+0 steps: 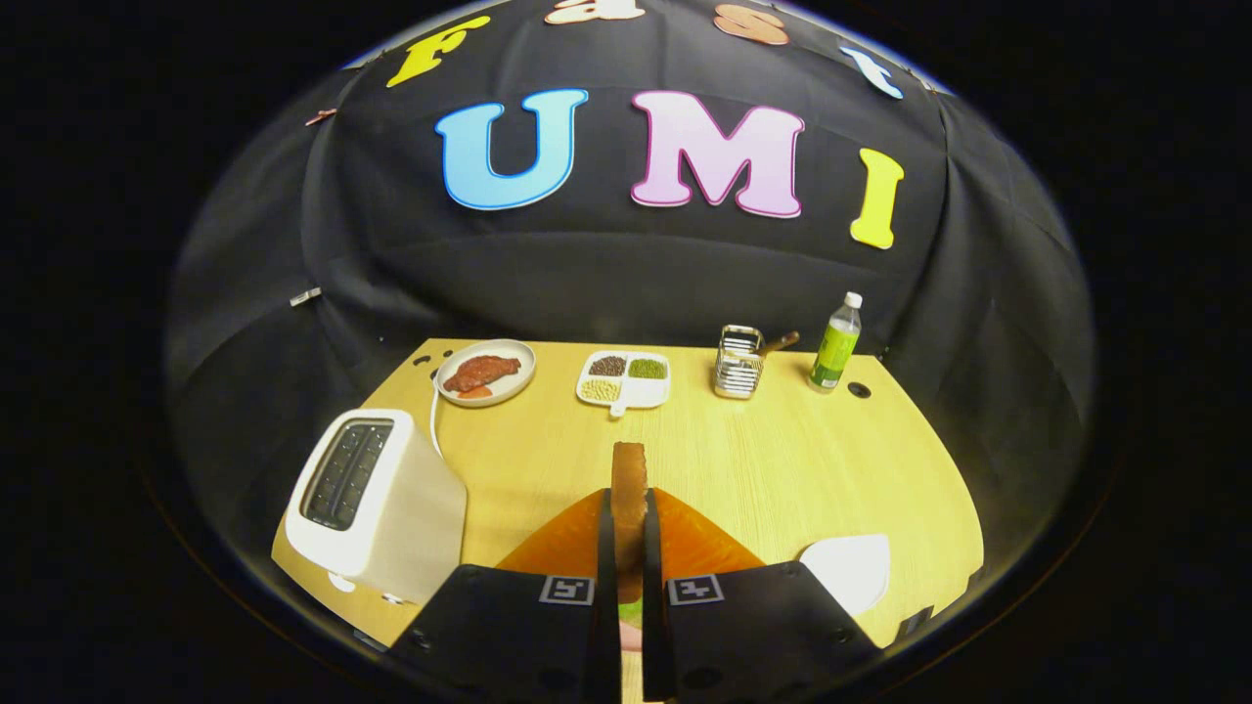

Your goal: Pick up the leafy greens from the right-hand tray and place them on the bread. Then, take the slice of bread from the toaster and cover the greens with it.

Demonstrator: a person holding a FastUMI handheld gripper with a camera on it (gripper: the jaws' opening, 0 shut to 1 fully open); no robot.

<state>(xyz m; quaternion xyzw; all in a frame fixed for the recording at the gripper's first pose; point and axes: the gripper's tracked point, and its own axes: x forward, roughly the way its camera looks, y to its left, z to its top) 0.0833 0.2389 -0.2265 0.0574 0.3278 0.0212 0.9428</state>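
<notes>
Gripper (629, 548) fingers are pressed together on a slice of bread (629, 484), which stands on edge between them with its top end poking out ahead at 12 o'clock. Both fingers bear on its flat faces, so the hold looks firm. Directly below sits an orange tray (690, 538), spreading out at both sides of the fingers; a sliver of green and a pale patch show in the narrow gap beneath the slice, which may be the greens on the lower bread, though too little is visible to be sure.

At 9 o'clock from the gripper stands the white toaster (377, 504), its slots dark and apparently empty. At 3 o'clock lies a white tray (851, 567), bare where it can be seen. Far across the desk (782, 460) are a plate of meat (486, 373) at 11 o'clock, a divided dish of beans (626, 379) at 12, and a wire rack (738, 362) and a bottle (836, 342) at 1 o'clock.

Judging by this, the second step is in hand: the slice is out of the toaster and carried over the orange tray. The next move calls for turning the slice from upright to flat, lowering it squarely onto the greens, and only then spreading the fingers, so the slice does not tip off or drag the leaves aside.
</notes>
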